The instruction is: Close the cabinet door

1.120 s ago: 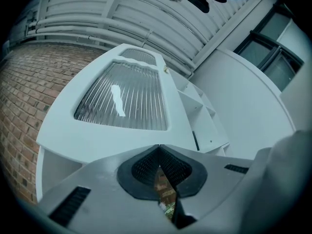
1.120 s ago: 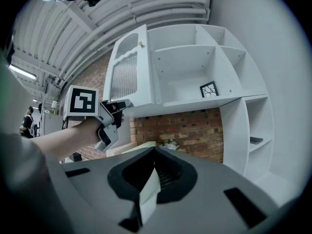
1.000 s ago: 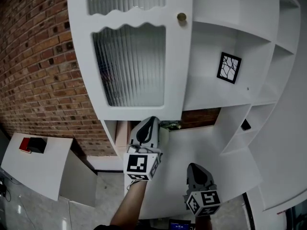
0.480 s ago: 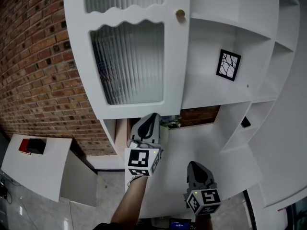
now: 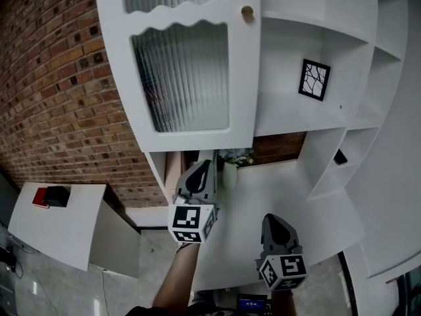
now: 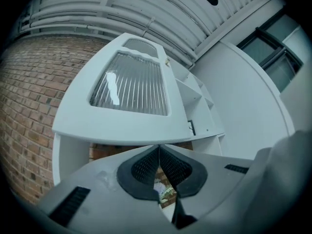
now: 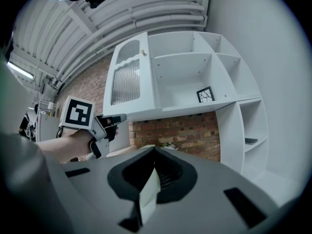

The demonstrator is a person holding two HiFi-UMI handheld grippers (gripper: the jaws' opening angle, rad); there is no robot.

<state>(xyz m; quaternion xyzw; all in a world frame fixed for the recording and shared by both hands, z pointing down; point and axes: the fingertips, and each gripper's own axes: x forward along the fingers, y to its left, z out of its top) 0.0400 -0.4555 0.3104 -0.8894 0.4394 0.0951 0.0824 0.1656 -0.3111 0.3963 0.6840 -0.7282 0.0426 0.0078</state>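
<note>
The door (image 5: 191, 64), a white frame round ribbed glass, hangs over the cabinet's left bay with its long axis running 12 to 6 o'clock in the head view. Its brass knob (image 5: 247, 12) sits high on the right edge, so the hinges are probably on the left, against the brick wall (image 5: 66, 104). From these angles it looks flush or nearly so, though I cannot tell whether it is fully home. The left gripper (image 5: 206, 164) is directly below the door's bottom edge, close to it but not touching. Its jaws are closed on nothing, and the door lies at 12 o'clock from it. A final push would most likely go there or to the knob side, away from the hinges. A vase (image 5: 229, 174) stands on the worktop (image 5: 283, 189) just at 3 o'clock of that gripper. The right gripper (image 5: 273, 221), at 5 o'clock of the left, is also closed and empty, well apart from the door, so the left is the nearer.
</note>
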